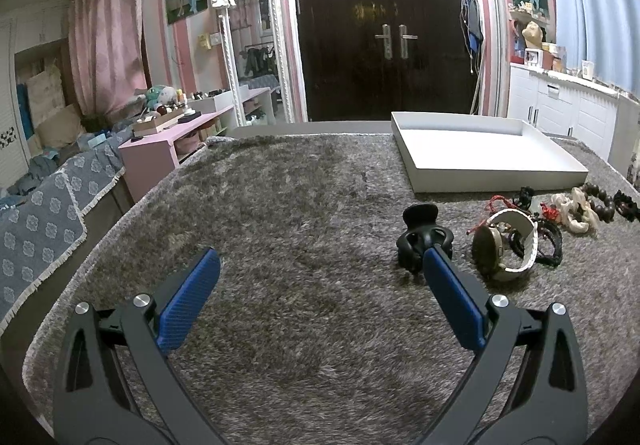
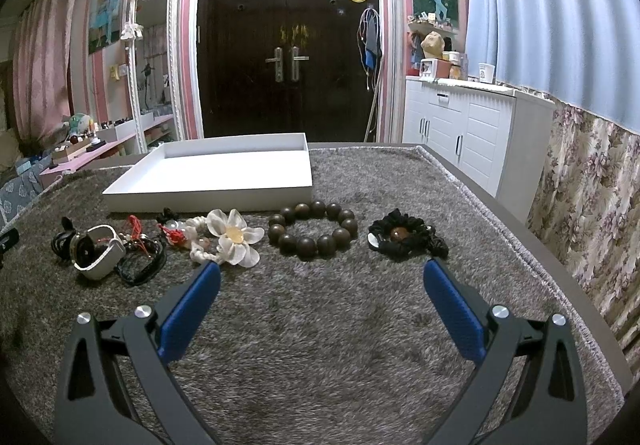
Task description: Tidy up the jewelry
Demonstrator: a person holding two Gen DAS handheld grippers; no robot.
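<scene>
A row of jewelry lies on the grey shaggy rug in front of a white tray [image 2: 224, 169]. In the right wrist view, from left: a white-strap watch [image 2: 96, 251], a black cord bracelet [image 2: 142, 265], a red knotted cord [image 2: 172, 235], a white flower hair tie [image 2: 234, 237], a dark wooden bead bracelet [image 2: 312, 231], a black scrunchie [image 2: 406, 237]. My right gripper [image 2: 322, 271] is open and empty just short of the beads. In the left wrist view a black hair claw [image 1: 420, 237] stands by my right fingertip [image 1: 434, 257], the watch [image 1: 508, 245] beyond. My left gripper [image 1: 322, 259] is open and empty.
The tray [image 1: 480, 153] sits at the table's far edge. The rug [image 1: 280, 205] covers the table; its edge drops off at left and right. A white cabinet [image 2: 460, 125] stands to the right, a pink shelf [image 1: 160, 141] and a sofa to the left.
</scene>
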